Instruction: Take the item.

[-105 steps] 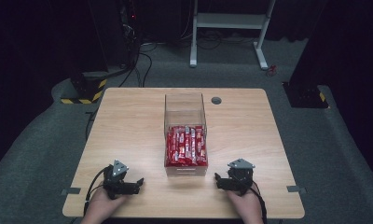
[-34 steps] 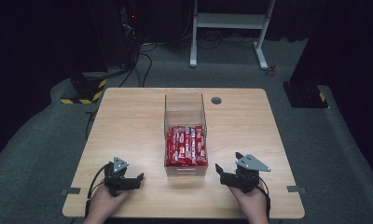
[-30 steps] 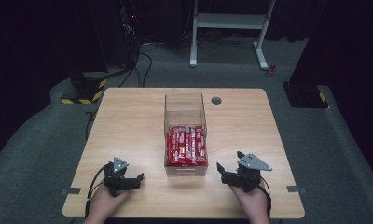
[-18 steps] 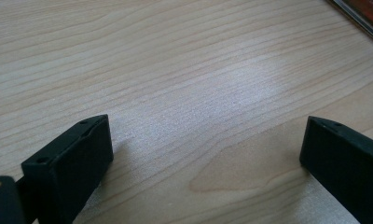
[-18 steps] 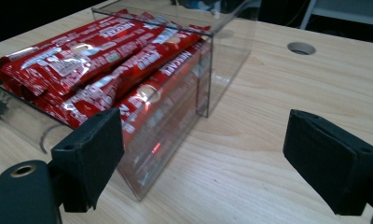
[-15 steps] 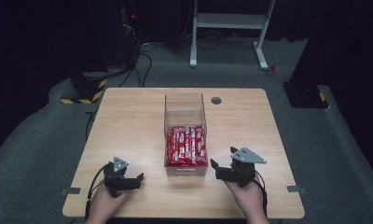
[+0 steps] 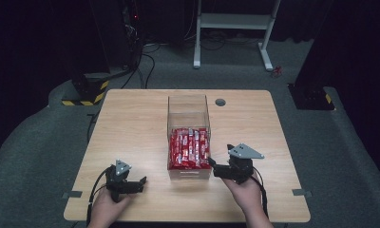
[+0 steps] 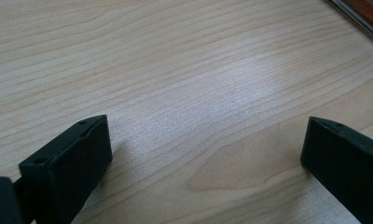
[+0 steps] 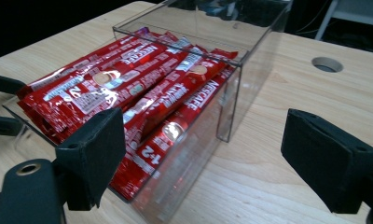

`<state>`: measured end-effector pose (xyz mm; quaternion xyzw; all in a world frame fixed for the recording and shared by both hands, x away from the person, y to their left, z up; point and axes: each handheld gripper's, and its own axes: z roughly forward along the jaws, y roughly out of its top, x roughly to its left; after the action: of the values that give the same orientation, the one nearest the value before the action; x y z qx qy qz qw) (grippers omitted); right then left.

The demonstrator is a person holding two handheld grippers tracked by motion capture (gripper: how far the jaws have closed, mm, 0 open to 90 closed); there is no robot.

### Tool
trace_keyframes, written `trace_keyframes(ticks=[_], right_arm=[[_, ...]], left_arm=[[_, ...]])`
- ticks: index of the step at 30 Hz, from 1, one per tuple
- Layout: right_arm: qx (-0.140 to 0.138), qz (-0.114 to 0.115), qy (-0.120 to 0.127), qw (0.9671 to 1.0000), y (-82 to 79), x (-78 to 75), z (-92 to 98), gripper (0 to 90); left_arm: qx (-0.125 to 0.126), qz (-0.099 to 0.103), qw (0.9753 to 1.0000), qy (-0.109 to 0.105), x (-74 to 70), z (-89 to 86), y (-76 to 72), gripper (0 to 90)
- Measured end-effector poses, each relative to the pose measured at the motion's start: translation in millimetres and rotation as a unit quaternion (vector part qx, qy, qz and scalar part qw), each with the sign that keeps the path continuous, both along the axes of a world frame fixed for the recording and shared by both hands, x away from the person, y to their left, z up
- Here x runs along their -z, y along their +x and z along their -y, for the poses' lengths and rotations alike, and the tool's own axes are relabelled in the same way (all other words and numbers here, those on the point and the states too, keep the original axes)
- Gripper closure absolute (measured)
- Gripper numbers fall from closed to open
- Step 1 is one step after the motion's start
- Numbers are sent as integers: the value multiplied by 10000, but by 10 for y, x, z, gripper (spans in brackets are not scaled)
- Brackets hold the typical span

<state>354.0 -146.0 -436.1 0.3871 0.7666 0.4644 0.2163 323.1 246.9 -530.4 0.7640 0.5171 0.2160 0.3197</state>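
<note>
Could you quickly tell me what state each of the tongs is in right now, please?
Left tongs: open, empty, low over bare table.
Right tongs: open, empty, facing the clear box of red packets.

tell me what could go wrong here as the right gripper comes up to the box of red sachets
1. The right gripper, jaws open, sits right at the corner of the clear box; a jaw could bump the thin wall and shove the box instead of reaching inside.
2. The red sachets lie packed and overlapping, so a pinch may lift several or slip off the glossy wrappers.
3. The left gripper rests open on the table, away from the box, so nothing braces it.
</note>
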Motion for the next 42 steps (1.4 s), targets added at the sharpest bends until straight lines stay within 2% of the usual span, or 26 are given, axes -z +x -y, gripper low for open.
trace_keyframes(ticks=[4, 17, 21, 27, 39, 42], right_arm=[[-55, -24, 91, 9999, 9, -26, -58, 142], [-174, -57, 24, 9998, 35, -65, -177, 149], [-278, -37, -8, 9996, 53, -96, -243, 140], [-469, 34, 101, 9988, 20, -122, -293, 153], [-572, -147, 256, 9979, -9, 4, -315, 266], [-583, -87, 113, 9982, -27, 37, -343, 291]], left_arm=[[3, -1, 10000, 6, 0, 0, -2, 20], [10, 1, 10000, 5, 0, -2, -1, 20], [10, 2, 10000, 10, 0, -1, -1, 19], [-1, 8, 10000, -11, 1, 1, -2, 20], [15, 5, 10000, -6, 0, -1, -6, 19], [26, 11, 10000, 7, 0, -3, -7, 20]])
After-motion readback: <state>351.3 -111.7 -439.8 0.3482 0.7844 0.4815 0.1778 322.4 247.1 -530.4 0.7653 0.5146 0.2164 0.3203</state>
